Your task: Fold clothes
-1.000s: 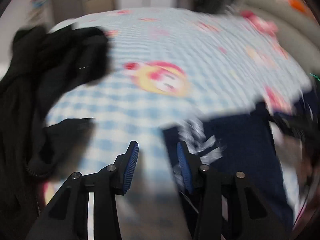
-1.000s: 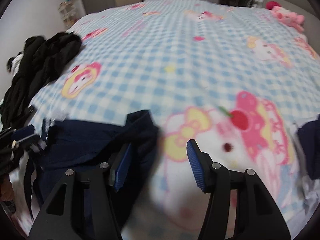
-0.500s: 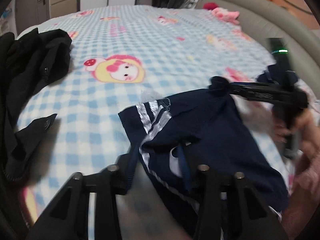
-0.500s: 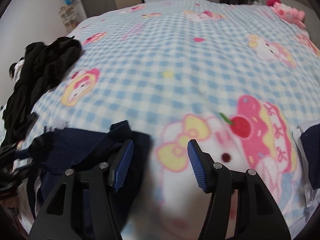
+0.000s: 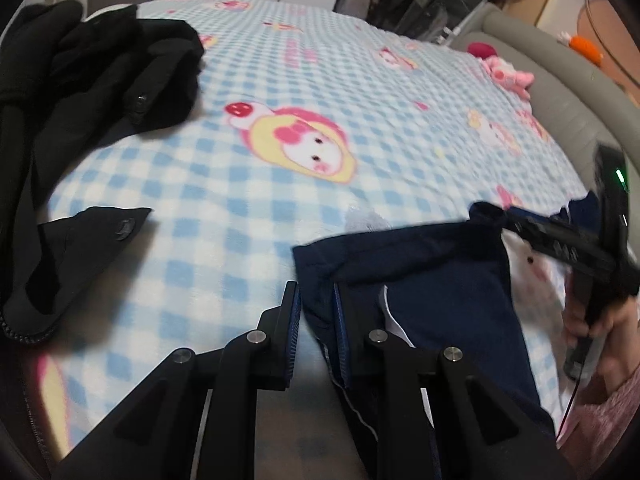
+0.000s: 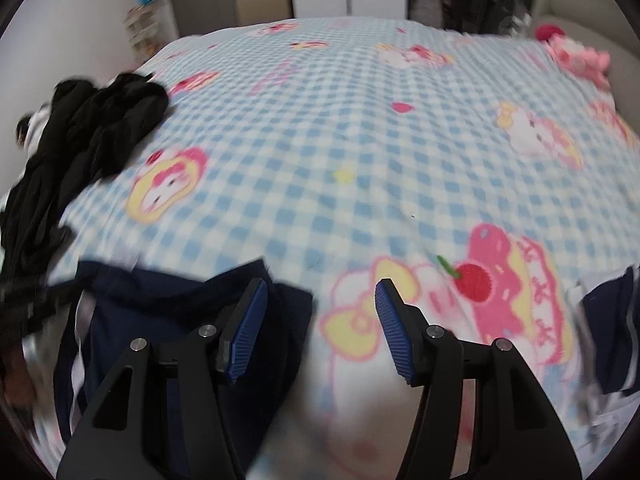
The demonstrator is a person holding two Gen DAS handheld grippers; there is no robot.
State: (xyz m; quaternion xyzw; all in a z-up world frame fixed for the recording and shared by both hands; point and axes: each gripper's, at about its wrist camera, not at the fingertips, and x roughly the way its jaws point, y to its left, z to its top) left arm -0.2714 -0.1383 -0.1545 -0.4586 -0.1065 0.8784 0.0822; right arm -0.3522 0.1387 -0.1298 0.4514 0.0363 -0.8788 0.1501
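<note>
Navy knit garment (image 5: 436, 280), soft and creased with a thin white stripe, lies at the near edge of the fleecy blue-checked blanket (image 5: 360, 80). Left tool (image 5: 316, 312), its jaws just closing, pinches the garment's corner hem. Right tool (image 6: 320, 320) stands half open and empty beside blurred cloth; black clothes (image 5: 80, 92) are cut off left.

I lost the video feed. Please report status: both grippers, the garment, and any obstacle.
Left gripper just closed on navy garment edge. Right gripper open, one finger over garment's other corner. Black clothes piled aside, not blocking.
</note>
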